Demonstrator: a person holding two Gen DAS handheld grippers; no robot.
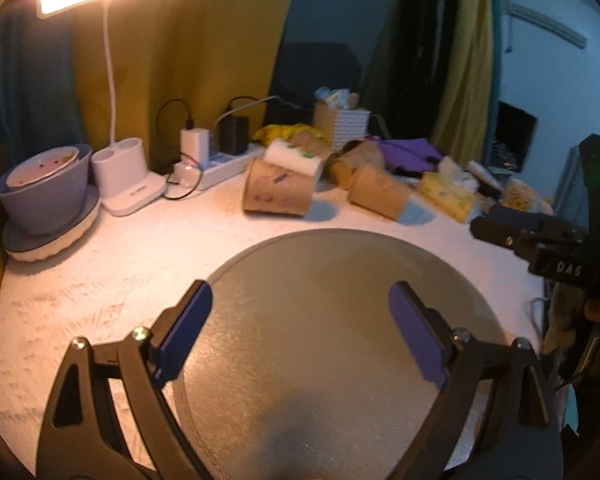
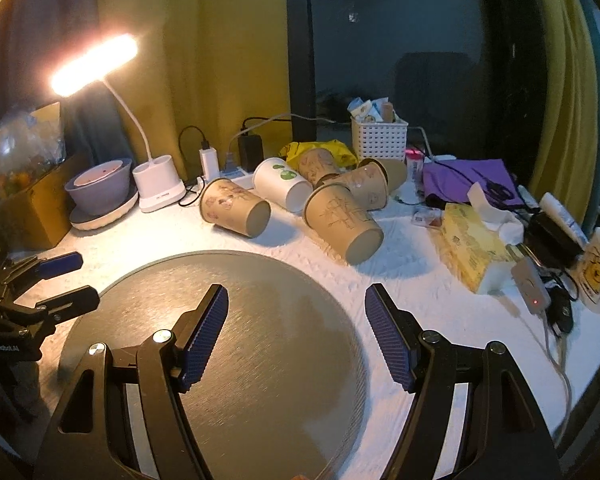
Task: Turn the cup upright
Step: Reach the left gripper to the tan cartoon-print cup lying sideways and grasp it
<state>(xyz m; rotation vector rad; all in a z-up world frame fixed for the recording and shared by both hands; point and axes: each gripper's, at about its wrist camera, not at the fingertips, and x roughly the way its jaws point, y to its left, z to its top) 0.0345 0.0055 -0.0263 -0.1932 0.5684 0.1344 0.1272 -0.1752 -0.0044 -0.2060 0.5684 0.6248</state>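
cups: several paper cups on their sides at the back of the tabletop (image 2: 400, 300), beyond the round grey mat (image 2: 260, 320); nearest are brown cup (image 2: 346, 220) and a second brown cup (image 2: 236, 207), a white cup (image 2: 282, 184) between and behind them
right gripper (image 2: 296, 338): fingers apart, empty, over the mat
left gripper (image 1: 300, 332): fingers apart, empty (also over the mat)
step: judged as approach, nothing grasped yet
how: close on the nearest cup's side wall mid-body, light squeeze (paper crushes), lift, rotate mouth-up, set down on the mat
clutter: tissue box (image 2: 474, 246) and cables sit close on the right
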